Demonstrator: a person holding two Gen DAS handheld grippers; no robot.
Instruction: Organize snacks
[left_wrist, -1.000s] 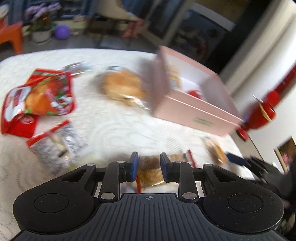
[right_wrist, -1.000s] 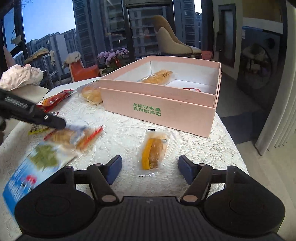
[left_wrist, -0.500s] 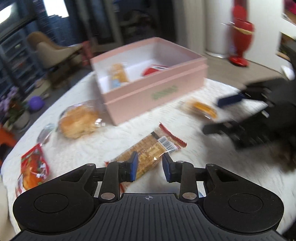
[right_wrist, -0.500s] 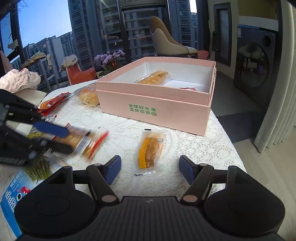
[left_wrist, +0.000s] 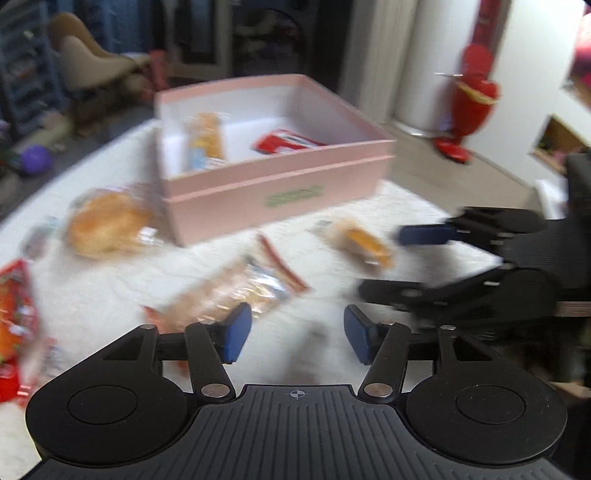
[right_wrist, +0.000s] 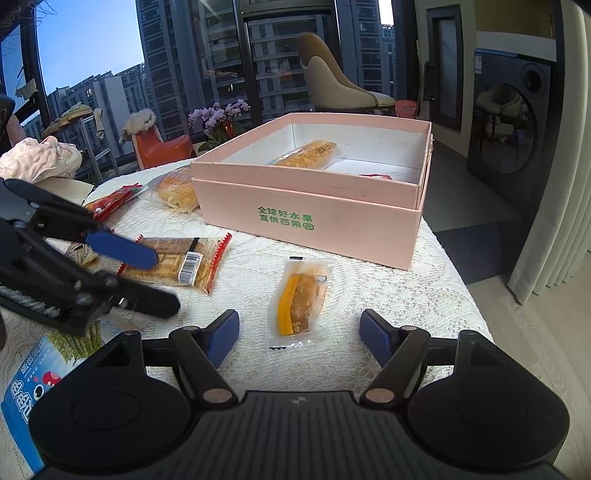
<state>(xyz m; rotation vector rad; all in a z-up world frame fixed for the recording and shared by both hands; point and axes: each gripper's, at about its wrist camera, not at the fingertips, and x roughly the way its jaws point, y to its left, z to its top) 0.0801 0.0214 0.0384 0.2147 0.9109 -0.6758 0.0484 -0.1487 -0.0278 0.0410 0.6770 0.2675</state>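
- Left gripper (left_wrist: 297, 334) fingers spread, cracker packet (right_wrist: 173, 263) loose at mid-left.
- Right gripper (right_wrist: 299, 336) fingers spread around the cake snack (right_wrist: 301, 297), centre frame.
- Pink box (right_wrist: 314, 218) sits behind on the bench (right_wrist: 406, 295).

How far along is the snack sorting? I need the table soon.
Barely started. Done: the pink box holds a long yellow snack and a red packet. In hand: nothing; left tongs and right tongs are open. Left on the table: cracker pack, small orange snack, bun, blue packet, red bags.
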